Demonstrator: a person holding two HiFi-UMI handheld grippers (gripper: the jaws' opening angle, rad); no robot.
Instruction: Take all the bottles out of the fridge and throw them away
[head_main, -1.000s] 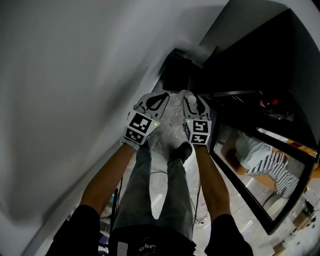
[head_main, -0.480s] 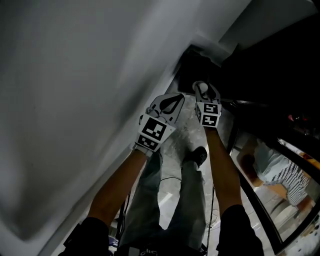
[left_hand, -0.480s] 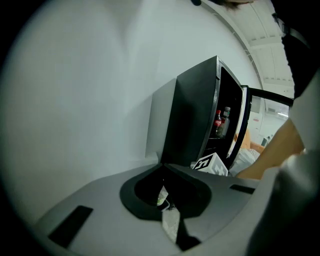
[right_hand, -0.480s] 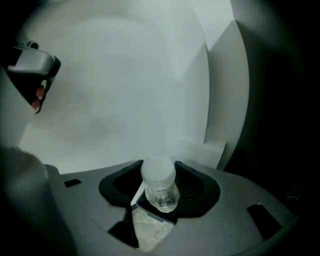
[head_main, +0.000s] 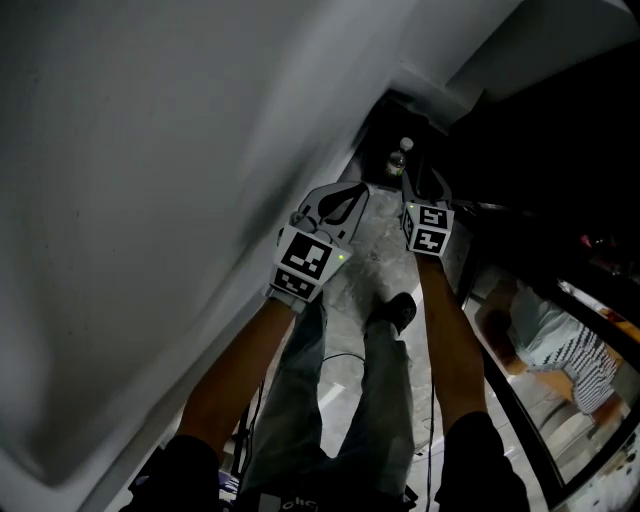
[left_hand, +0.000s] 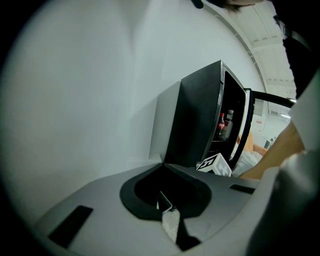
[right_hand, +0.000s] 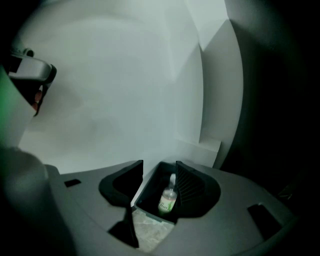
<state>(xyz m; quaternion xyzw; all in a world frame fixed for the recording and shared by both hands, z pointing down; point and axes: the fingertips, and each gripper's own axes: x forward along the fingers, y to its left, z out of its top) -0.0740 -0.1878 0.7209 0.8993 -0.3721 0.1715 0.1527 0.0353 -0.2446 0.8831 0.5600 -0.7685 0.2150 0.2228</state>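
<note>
I see a smooth, matt white wall (head_main: 150, 200). The floor (head_main: 360, 260) looks like polished, veined stone. The fridge (left_hand: 197, 120) has a matt black shell and a glossy glass door (head_main: 525, 335). The bottle (right_hand: 168, 198) is clear plastic and lies in a dull dark bin (right_hand: 149, 192). On the right gripper (right_hand: 159, 167) the pads (right_hand: 191, 186) are ribbed black and the body is matt grey plastic.

black fridge (left_hand: 197, 120) holds a red-labelled bottle (left_hand: 221, 125). green-labelled bottle (right_hand: 167, 197), white cap, in black bin (right_hand: 148, 189). marker cube (head_main: 305, 262): black-and-white squares.

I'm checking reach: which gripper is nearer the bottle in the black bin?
Right. The right gripper sits just short of the bottle; the left gripper is farther back, leftward.
</note>
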